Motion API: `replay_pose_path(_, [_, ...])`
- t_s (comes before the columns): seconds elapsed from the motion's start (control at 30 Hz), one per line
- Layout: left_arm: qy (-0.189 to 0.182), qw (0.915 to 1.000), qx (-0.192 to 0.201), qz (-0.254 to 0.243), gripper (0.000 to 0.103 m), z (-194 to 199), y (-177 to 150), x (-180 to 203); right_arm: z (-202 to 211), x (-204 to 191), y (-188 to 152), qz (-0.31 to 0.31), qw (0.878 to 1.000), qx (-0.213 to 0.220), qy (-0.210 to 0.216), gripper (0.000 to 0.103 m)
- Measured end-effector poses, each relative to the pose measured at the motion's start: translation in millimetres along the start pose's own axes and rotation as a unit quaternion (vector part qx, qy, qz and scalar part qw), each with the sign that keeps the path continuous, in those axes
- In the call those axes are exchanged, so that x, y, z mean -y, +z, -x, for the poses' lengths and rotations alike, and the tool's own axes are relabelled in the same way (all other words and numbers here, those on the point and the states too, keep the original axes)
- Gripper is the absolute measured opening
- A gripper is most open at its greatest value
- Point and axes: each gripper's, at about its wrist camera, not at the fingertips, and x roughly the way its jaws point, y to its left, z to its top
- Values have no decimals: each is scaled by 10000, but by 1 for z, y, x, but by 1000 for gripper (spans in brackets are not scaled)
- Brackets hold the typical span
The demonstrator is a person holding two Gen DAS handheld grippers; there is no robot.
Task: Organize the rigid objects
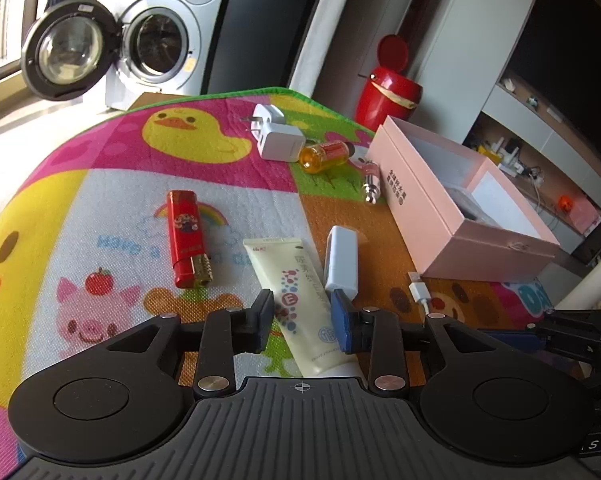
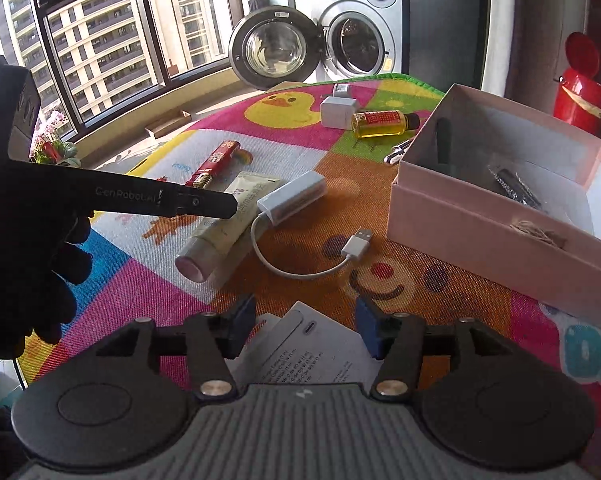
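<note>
My left gripper [image 1: 302, 316] is open, its jaws on either side of a cream tube [image 1: 296, 304] lying on the mat; it is not closed on it. The tube also shows in the right wrist view [image 2: 224, 220], under the left gripper's finger [image 2: 204, 204]. My right gripper [image 2: 304, 330] is open over a white leaflet [image 2: 312, 344]. An open pink box [image 1: 452, 204] [image 2: 496, 216] stands at the right, with a dark item [image 2: 514, 188] inside. On the mat lie a red lighter [image 1: 186, 240], a white USB adapter [image 1: 340, 260] [image 2: 292, 196], a white charger [image 1: 276, 134], an amber bottle [image 1: 324, 154] and a small silver-capped vial [image 1: 370, 182].
The colourful cartoon mat [image 1: 100, 200] covers the table. A red bin [image 1: 390, 92] stands beyond the far edge. A washing machine [image 1: 156, 48] with its door open is behind the table. The adapter's cable and plug [image 2: 356, 242] lie in front of the box.
</note>
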Motion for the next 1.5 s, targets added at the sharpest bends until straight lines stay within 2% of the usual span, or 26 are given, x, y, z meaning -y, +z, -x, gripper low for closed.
replay_pose_path(0.07, [220,9989,-27,-412,42,-6,-2,13,-1,2,-4,-85,10000,0,34,62])
replay_pose_path(0.13, [356,9969,-131,-689,42,-13,-6,21,-2,3,-7,-148,9999,18,-13,66])
replay_pose_path(0.23, [522,9923,-85,-1122,39,-12,-11,28,-4,0,-11,-93,9998,120,-141,67])
replay_pose_path(0.43, [750,9940,13,-797,35,7,-14,-4,5,-13,-4,232,9983,459,-273,66])
replay_pose_path(0.5, [781,9948,10,-654,34,14,-17,-15,3,-16,11,254,9975,603,-250,63])
replay_pose_path(0.57, [739,9957,2,-550,33,19,-20,-21,-6,-16,29,153,9980,588,-153,52])
replay_pose_path(0.7, [629,9973,48,-376,33,20,-20,-26,-38,-17,63,-127,9993,365,7,51])
replay_pose_path(0.83, [601,9972,21,-437,33,15,-16,-25,-79,-17,83,-385,9991,-20,-192,51])
replay_pose_path(0.9, [636,9968,54,-479,33,15,-19,-22,-90,-18,84,-405,9986,-129,-328,44])
replay_pose_path(0.97, [678,9960,104,-579,33,15,-22,-20,-90,-25,81,-257,9990,-176,-333,26])
replay_pose_path(1.03, [735,9952,149,-621,33,15,-23,-18,-81,-31,76,-77,9995,-221,-215,20])
replay_pose_path(1.13, [772,9952,226,-564,31,17,-26,-15,-53,-36,67,72,9999,-105,-62,20])
replay_pose_path(1.2, [597,9965,261,-516,30,22,-30,-14,-26,-36,62,107,9999,48,1,20])
replay_pose_path(1.27, [223,9978,275,-564,28,30,-35,-9,6,-32,58,27,9997,216,111,20])
replay_pose_path(1.33, [73,9961,333,-813,27,38,-39,3,43,-28,55,-14,9986,494,167,20])
replay_pose_path(1.43, [-147,9886,523,-1406,27,55,-42,33,103,-22,53,-34,9942,1072,126,20])
replay_pose_path(1.5, [-385,9850,622,-1560,27,65,-39,48,138,-15,52,-86,9892,1465,29,20])
